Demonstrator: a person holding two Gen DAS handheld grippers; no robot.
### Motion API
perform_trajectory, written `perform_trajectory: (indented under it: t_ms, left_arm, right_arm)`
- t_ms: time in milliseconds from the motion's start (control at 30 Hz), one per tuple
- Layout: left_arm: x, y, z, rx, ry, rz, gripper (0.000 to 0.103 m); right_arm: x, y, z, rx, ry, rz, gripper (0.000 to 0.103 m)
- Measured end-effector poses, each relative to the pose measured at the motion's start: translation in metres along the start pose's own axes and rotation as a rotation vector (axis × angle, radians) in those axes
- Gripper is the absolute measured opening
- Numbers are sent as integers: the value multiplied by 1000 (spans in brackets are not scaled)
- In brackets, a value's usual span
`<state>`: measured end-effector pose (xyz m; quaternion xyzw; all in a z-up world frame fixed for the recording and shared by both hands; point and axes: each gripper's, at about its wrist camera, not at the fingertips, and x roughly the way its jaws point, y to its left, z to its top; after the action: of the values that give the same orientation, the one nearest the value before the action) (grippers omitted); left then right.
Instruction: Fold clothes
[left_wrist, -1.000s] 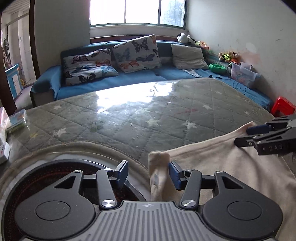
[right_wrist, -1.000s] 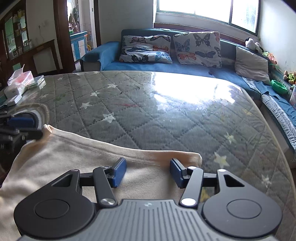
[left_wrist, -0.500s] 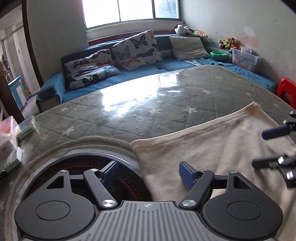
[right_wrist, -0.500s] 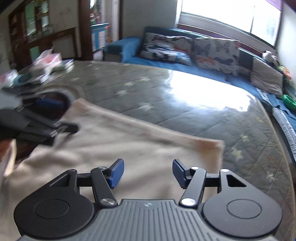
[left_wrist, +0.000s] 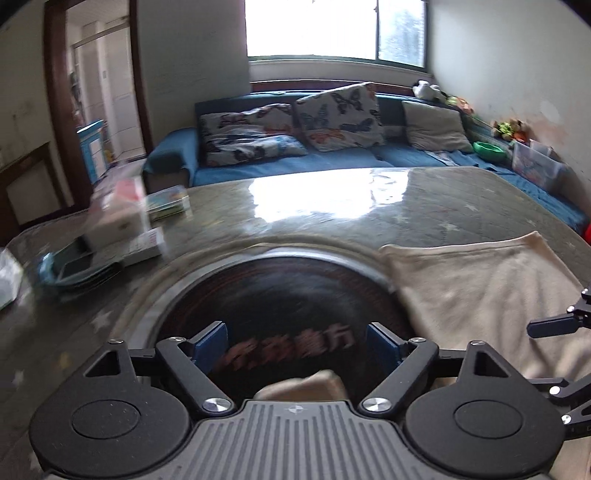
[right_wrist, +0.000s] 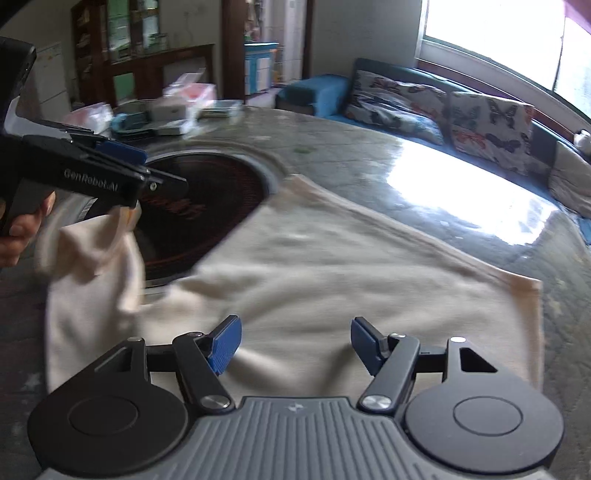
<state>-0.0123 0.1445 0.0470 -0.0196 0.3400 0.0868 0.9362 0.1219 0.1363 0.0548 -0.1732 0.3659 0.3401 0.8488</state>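
Right wrist view: cream garment (right_wrist: 332, 266) lies flat on the quilted worktop (right_wrist: 369, 155), one corner draped over the dark round inset (right_wrist: 207, 206). Right tool (right_wrist: 295, 347) hovers above the cloth, jaws opening, nothing pinched. Left tool (left_wrist: 295, 349) likewise opening, empty, over the inset. Judgement: pinch matching corners squarely, lift evenly before folding.

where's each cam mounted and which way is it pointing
Left wrist: sits on the left tongs, whose jaws are opening with nothing pressed between them, facing the blue sofa and window over the dark round inset; the right tongs show at the right edge.
Right wrist: sits on the right tongs, jaws opening above the cream cloth garment; the person's hand holding the left tongs shows at the left.
Shared: garment, inset, sofa, quilted grey table cover.
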Motion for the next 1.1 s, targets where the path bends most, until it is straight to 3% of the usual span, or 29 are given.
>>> perform_trajectory:
  t_ms: [167,433,533,600,667,833,967,1100]
  left_arm:
    - [-24,31,-25,-66,4,29,93]
    - [-60,7,-56,105,-41,-111,96]
    - [-57,-4,-61,186,-39,-62,96]
    - [-51,-4,-62,188,-36,-23,95]
    - [-44,2,-61,153,-30,4,94]
    - [-35,23,-65,98,-33,163,92]
    - [-34,60,-69,-116,-3,274,90]
    - [-49,70,-73,-151,-34,232,90]
  right_arm:
    - [-7,30,-4,-55,-19,23,70]
    - [-26,52,-5,-109,-60,22,72]
    - [-29,57,-4,-115,-65,28,72]
    - [-29,61,-3,-119,-67,31,72]
    - [-29,63,-4,-118,-68,34,72]
    - [-32,67,-5,-123,-69,29,72]
    - [-34,67,-5,-123,-73,28,73]
    - [-34,72,-4,-131,-76,35,73]
